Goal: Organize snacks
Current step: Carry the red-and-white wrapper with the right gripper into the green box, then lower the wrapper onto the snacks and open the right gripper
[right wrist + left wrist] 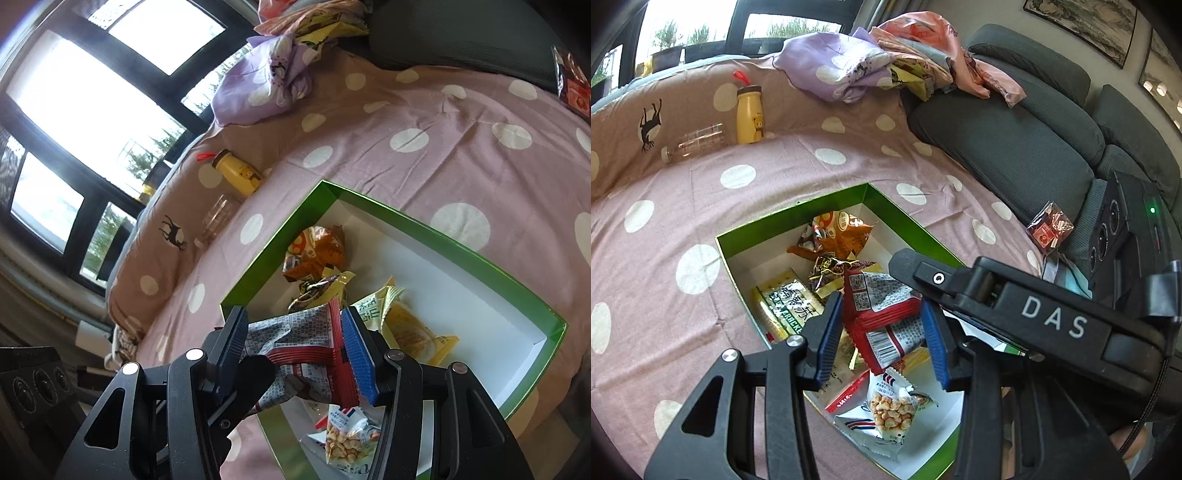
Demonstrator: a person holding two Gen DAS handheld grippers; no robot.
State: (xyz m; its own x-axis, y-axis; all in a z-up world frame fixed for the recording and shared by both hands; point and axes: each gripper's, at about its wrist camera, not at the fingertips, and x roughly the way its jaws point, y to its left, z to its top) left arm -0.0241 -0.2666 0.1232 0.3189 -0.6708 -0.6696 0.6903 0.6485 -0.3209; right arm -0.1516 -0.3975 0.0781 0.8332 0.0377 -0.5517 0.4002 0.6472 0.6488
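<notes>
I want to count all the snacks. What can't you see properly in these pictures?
- Left wrist view: snacks lying under the red packet are covered by it and the left gripper.
- Both views: the near corner of the green box is hidden behind the grippers.
- Right wrist view: the small packet on the sofa is cut off by the edge.

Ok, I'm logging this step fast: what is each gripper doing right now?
Left gripper: shut on the red and white snack packet above the green box.
Right gripper: shut on the same packet.
</notes>
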